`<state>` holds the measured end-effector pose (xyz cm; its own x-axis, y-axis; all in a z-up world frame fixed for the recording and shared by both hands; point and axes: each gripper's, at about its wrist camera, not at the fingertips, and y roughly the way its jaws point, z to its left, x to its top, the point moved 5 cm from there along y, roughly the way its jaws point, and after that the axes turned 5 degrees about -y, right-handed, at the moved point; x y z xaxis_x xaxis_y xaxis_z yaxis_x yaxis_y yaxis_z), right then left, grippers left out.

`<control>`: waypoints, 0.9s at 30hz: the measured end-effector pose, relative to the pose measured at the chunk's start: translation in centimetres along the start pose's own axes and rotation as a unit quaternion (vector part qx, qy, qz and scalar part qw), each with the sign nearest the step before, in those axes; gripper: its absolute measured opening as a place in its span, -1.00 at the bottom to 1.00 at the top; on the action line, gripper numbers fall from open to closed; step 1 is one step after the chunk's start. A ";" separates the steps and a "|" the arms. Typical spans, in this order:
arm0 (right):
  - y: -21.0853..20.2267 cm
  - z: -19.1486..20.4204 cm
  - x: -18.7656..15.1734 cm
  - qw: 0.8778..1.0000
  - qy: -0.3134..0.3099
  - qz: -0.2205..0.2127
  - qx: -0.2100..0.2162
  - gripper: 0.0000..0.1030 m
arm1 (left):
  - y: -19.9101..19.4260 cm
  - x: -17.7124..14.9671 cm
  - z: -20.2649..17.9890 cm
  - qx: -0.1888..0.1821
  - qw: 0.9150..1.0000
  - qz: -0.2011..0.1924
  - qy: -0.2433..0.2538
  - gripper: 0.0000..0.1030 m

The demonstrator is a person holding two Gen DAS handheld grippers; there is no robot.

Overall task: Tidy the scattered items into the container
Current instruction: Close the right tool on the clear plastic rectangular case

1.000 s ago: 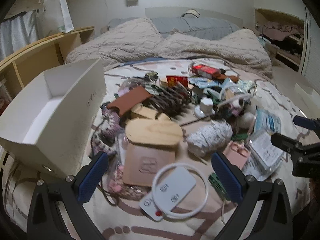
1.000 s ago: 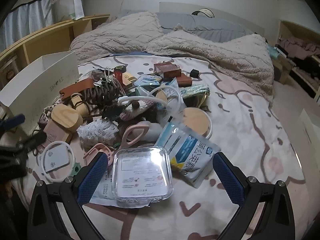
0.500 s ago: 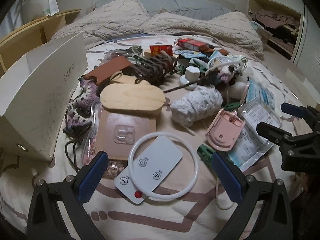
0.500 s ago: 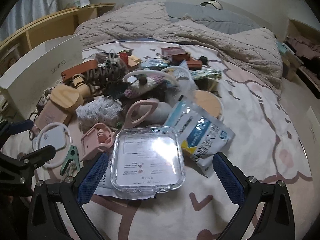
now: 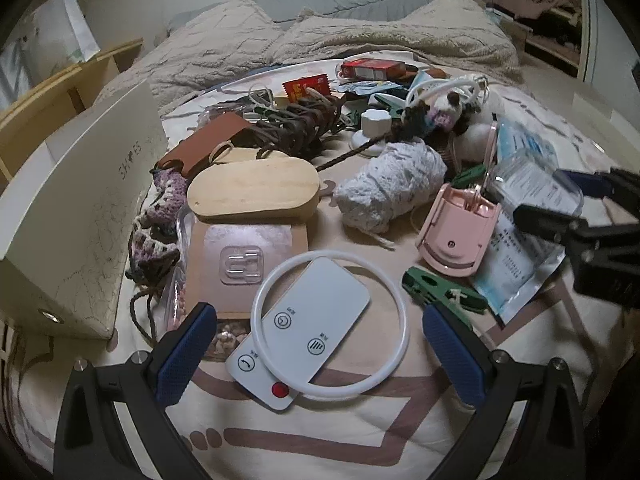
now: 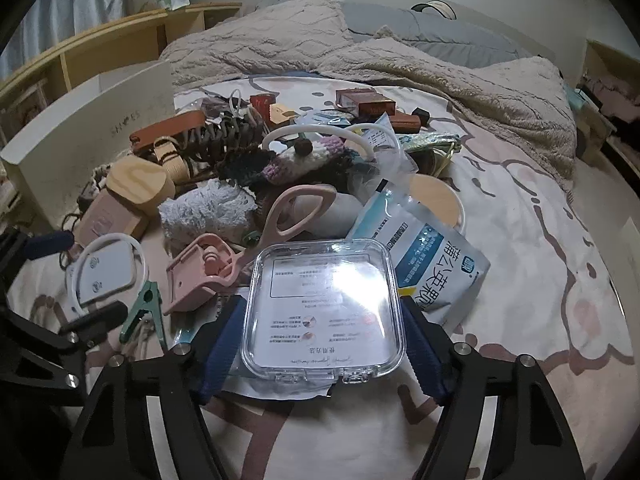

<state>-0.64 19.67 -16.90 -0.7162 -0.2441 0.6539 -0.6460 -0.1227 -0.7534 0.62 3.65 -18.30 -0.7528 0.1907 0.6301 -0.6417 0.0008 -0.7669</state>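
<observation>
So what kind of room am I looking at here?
Most likely a bedroom. The clutter lies on a bed sheet printed with cartoon shapes, a rumpled beige blanket and a grey pillow sit behind it, and wooden shelving runs along the wall beside the bed.

A beige blanket (image 6: 400, 60) lay rumpled at twelve o'clock, a grey pillow (image 6: 432, 28) behind it; wooden shelves (image 6: 80, 52) stood at ten o'clock, and a patterned sheet (image 6: 540, 240) covered the bed at three o'clock
</observation>
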 end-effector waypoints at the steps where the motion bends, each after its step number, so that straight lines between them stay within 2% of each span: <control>1: 0.0 0.0 0.0 1.000 0.000 0.000 0.000 0.47 | 0.0 0.0 -0.1 0.005 1.000 -0.003 0.006 1.00; 9: -0.4 -0.5 0.4 1.000 0.017 -0.005 0.010 0.47 | 0.9 -0.2 -0.1 0.030 0.999 0.000 0.024 1.00; 19: -0.6 -0.9 0.6 0.999 0.039 -0.004 0.025 0.47 | 0.6 -0.1 -1.5 0.056 0.994 -0.034 0.084 0.99; 21: -0.8 -0.9 0.7 0.999 0.040 -0.005 0.026 0.47 | 0.7 -0.1 -1.7 0.047 0.994 -0.032 0.088 0.82; 27: -0.9 -0.8 0.7 0.999 0.041 -0.004 0.027 0.47 | 0.7 -0.1 -1.9 0.024 0.996 -0.020 0.080 0.62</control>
<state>-0.82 20.40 -15.70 -0.7318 -0.1628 0.6618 -0.6381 -0.1771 -0.7493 0.50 5.49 -19.13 -0.6962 0.3452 0.6294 -0.6798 -0.0357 -0.7325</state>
